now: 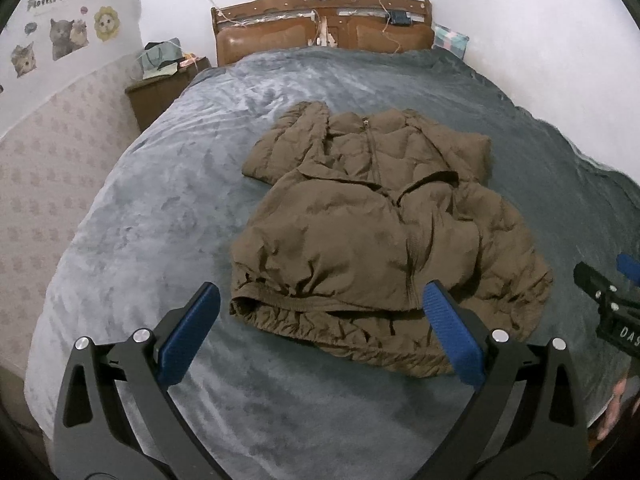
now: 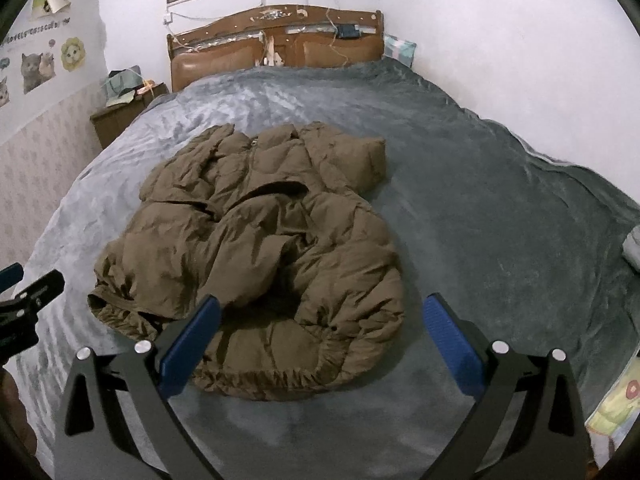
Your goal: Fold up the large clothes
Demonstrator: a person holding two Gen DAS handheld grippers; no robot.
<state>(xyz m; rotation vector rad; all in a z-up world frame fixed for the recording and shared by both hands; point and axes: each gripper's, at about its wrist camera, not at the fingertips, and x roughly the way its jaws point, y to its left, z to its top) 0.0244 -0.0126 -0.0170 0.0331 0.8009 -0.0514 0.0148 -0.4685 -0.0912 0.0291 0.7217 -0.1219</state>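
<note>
A brown puffer jacket (image 1: 372, 232) lies rumpled on the grey bed cover (image 1: 160, 184), zipper up, collar toward the headboard, elastic hem nearest me. My left gripper (image 1: 320, 332) is open and empty, hovering just in front of the hem. In the right wrist view the jacket (image 2: 256, 248) lies left of centre on the bed cover (image 2: 500, 220). My right gripper (image 2: 320, 340) is open and empty above the hem's right part. Each gripper shows at the edge of the other's view: the right one (image 1: 612, 300), the left one (image 2: 28, 300).
A wooden headboard (image 1: 324, 24) stands at the far end against the wall. A brown nightstand (image 1: 160, 92) with bags on it stands at the bed's far left. A patterned pillow (image 2: 616, 400) lies at the bed's near right edge.
</note>
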